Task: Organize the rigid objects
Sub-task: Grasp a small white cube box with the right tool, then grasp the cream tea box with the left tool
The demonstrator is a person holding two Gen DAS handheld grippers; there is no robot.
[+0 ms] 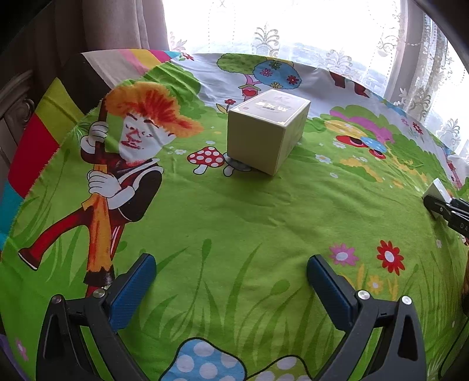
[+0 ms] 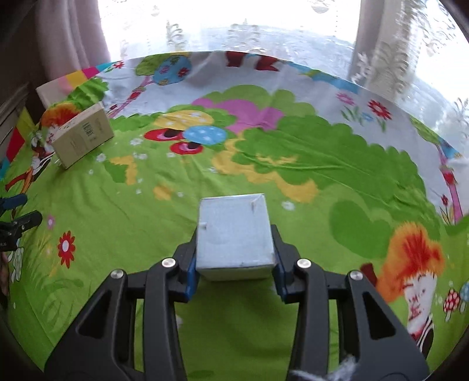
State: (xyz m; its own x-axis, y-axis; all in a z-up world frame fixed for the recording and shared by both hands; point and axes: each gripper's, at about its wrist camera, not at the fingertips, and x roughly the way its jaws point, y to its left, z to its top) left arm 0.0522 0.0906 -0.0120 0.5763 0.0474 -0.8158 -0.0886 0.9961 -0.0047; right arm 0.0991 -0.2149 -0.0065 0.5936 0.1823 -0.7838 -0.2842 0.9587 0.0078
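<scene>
Right gripper (image 2: pixel 234 249) clamped on small grey box (image 2: pixel 234 234), clear of cartoon cloth (image 2: pixel 234 322). Left gripper (image 1: pixel 231 278) open, empty. Beige box (image 1: pixel 268 132) ahead of it, far-left of right gripper. Grouping not done.

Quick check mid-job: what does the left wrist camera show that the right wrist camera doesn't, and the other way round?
Left wrist only: the beige box's printed lid, and the left gripper's wide-open jaws with nothing between them. Right wrist only: the full top of the small grey box, clamped on both sides by the right gripper. Both: the beige box, the cartoon cloth and the curtained window.
</scene>
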